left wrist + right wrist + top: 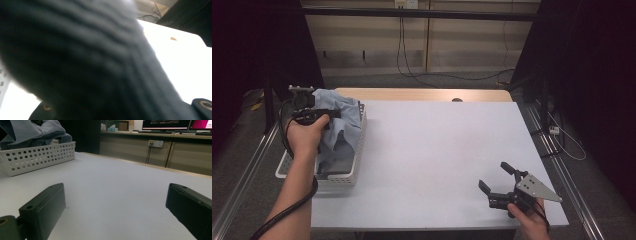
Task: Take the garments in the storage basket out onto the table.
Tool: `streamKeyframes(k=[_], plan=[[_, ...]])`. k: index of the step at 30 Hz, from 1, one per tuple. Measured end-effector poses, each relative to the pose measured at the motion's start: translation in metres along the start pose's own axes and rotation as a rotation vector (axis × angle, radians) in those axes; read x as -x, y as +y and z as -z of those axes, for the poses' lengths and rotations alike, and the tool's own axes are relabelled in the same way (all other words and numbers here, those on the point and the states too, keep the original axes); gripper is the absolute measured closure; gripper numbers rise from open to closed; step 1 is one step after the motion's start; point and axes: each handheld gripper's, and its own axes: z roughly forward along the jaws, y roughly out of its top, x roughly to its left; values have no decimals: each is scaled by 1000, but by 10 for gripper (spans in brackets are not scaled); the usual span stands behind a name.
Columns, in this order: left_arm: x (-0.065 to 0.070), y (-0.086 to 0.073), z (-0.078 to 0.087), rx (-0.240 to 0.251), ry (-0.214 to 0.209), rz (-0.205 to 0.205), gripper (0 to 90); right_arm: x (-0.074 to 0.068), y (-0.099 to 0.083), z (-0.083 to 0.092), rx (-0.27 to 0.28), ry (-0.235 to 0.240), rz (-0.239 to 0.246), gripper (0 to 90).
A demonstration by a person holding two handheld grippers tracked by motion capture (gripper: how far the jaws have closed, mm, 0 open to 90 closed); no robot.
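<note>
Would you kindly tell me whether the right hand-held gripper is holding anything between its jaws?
No, the right hand-held gripper has its jaws standing wide apart over the bare white table, with nothing between them.

Light: you work in a dim room, dark at the edges
Glare: your table [185, 57] blows out white
Blur: cloth [82, 62] against your left lens is unfocused

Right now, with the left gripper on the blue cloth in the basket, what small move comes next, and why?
Probably lift the left gripper a little higher: the blue cloth it pinches hangs mostly inside the white basket, while the right gripper waits open over the table.
</note>
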Motion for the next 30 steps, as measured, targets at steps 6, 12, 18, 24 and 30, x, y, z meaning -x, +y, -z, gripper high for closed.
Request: streamKeyframes(k=[6,12,18,24,30], plan=[[15,6,3,-12,-39,-48,735,0,0,0,2,0,-2,21],[27,15,12,-14,-78,-82,735,0,0,0,2,0,-1,21],[40,22,22,-8,-114,-124,735,0,0,0,2,3,2,21],[50,26,26,-22,-135,-143,735,0,0,0,2,5,2,21],[55,31,27,-49,-142,-167,736,0,0,-1,-2,6,2,21]])
